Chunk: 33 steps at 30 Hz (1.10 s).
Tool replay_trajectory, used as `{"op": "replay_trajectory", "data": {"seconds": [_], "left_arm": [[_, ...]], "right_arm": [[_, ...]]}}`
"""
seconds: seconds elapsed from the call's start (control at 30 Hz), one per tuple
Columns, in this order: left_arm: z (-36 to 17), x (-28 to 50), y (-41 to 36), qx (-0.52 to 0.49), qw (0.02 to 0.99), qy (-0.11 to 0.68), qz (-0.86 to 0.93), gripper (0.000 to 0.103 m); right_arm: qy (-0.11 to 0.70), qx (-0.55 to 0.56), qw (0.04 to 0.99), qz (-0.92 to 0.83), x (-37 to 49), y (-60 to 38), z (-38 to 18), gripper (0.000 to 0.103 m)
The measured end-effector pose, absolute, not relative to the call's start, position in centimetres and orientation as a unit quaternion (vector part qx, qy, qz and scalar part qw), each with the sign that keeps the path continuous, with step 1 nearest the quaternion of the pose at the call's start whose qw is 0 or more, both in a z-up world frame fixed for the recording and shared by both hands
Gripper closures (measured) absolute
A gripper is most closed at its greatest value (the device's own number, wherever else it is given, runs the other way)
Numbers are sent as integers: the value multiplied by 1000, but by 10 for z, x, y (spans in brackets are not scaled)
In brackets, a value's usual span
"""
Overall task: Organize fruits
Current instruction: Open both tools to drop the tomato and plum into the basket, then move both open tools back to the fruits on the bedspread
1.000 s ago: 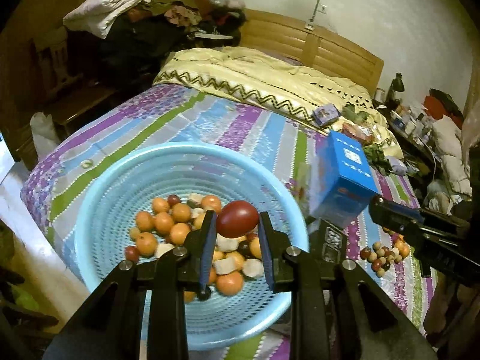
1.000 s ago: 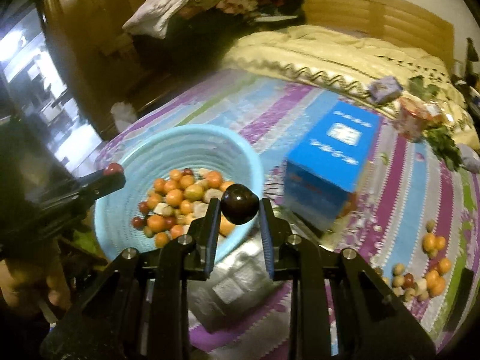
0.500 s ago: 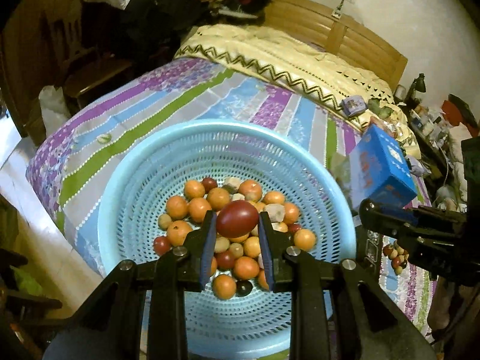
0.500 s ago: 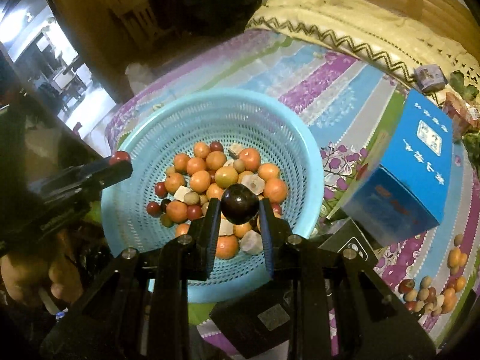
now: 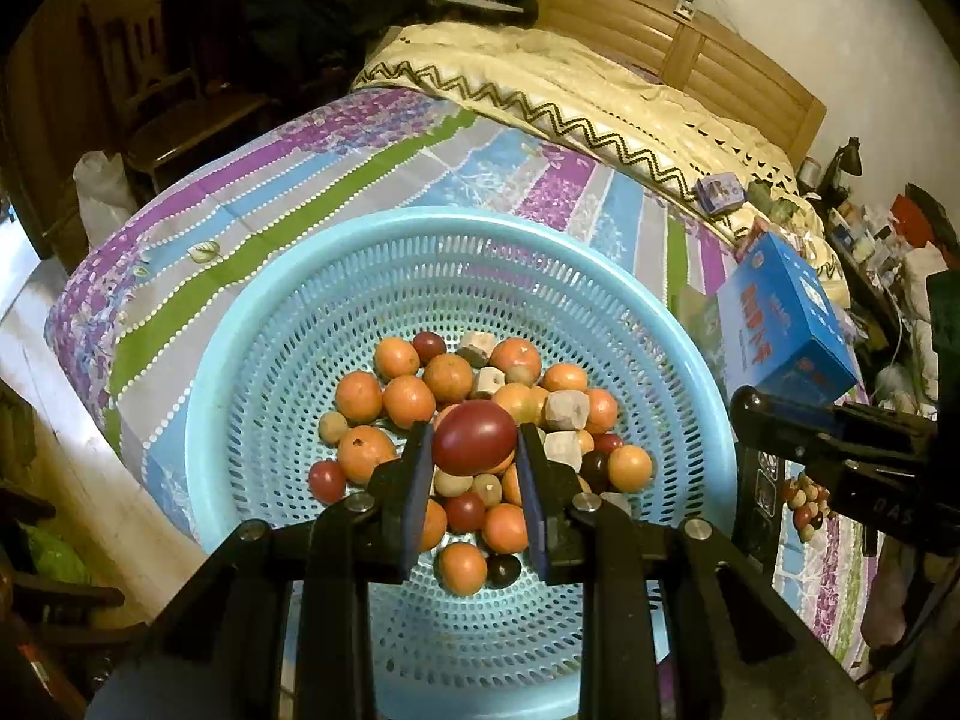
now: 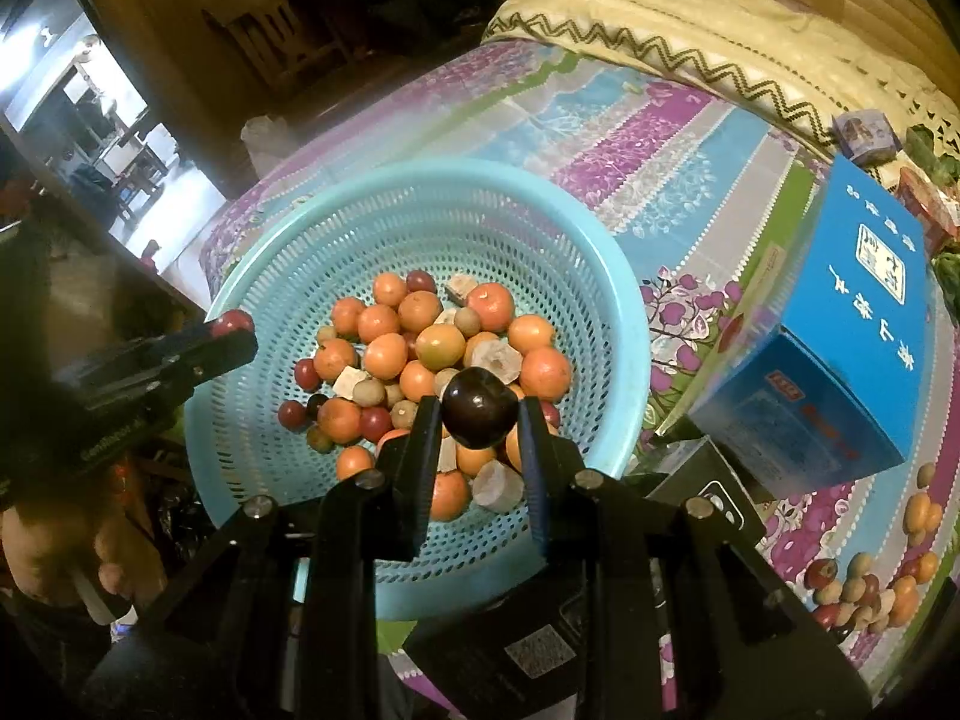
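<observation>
Spreading across both views is the bed [image 5: 372, 180], its striped floral sheet carrying everything else. On it sits the wide blue perforated basket [image 5: 288, 324], already holding a heap of oranges [image 5: 408, 399], small red fruits and pale chunks. Just beside the basket's far side stands a blue box [image 6: 864, 324], and past that, well apart from the basket, a small loose pile of fruit [image 6: 870, 588] lies on the sheet, not yet gathered.

Both hands look to be at the delivery step, each poised over the basket with one piece of fruit. The left gripper [image 5: 474, 468] is pinched nearly shut on a red oval fruit [image 5: 474, 444], which sits clamped between its blue pads above the middle of the heap. The right gripper [image 6: 477, 438] is likewise nearly closed, gripping a dark, glossy round fruit [image 6: 479, 407] over the near side of the pile.

By my reading, the next move is a release: spread each pair of jaws so the fruit drops a short way onto the heap rather than the rim. Round fruit will roll, so letting go low and near the centre seems wise. The loose pile beyond the box would then want collecting.
</observation>
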State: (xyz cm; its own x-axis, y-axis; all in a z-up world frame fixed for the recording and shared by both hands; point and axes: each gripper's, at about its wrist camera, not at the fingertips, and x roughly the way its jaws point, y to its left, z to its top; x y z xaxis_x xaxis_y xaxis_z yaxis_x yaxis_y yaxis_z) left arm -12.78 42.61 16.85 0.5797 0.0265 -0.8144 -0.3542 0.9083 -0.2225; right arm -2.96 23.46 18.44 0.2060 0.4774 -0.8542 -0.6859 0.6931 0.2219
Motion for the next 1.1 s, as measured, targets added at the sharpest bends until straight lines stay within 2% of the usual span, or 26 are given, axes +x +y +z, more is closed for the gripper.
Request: {"op": "replay_trajectory", "data": {"seconds": [0.3, 0.33, 0.37, 0.4, 0.43, 0.47, 0.5, 0.9, 1.03, 1.1], "left_arm": [[163, -125, 430, -180, 864, 453, 122, 73], [161, -124, 431, -178, 863, 456, 124, 64], [161, -124, 431, -177, 863, 457, 125, 51], [161, -124, 431, -175, 863, 455, 129, 47], [161, -124, 431, -173, 864, 455, 132, 44], [160, -125, 431, -173, 864, 454, 133, 44], [160, -124, 431, -174, 863, 455, 132, 44], [163, -126, 430, -176, 867, 449, 127, 44], [169, -131, 425, -182, 876, 427, 128, 44], [176, -135, 416, -174, 890, 402, 126, 44]], "right_arm": [[502, -105, 771, 376, -29, 237, 184, 75], [503, -104, 771, 377, -28, 237, 183, 75], [504, -102, 770, 378, -28, 237, 183, 70], [502, -101, 771, 378, -28, 237, 183, 65], [501, -100, 772, 379, -28, 236, 183, 56], [498, -99, 774, 379, -28, 237, 184, 50], [496, -99, 775, 379, -29, 237, 185, 49], [486, -93, 779, 385, -30, 231, 190, 49], [431, -93, 808, 390, -49, 212, 205, 49], [390, -100, 833, 380, -66, 192, 209, 45]]}}
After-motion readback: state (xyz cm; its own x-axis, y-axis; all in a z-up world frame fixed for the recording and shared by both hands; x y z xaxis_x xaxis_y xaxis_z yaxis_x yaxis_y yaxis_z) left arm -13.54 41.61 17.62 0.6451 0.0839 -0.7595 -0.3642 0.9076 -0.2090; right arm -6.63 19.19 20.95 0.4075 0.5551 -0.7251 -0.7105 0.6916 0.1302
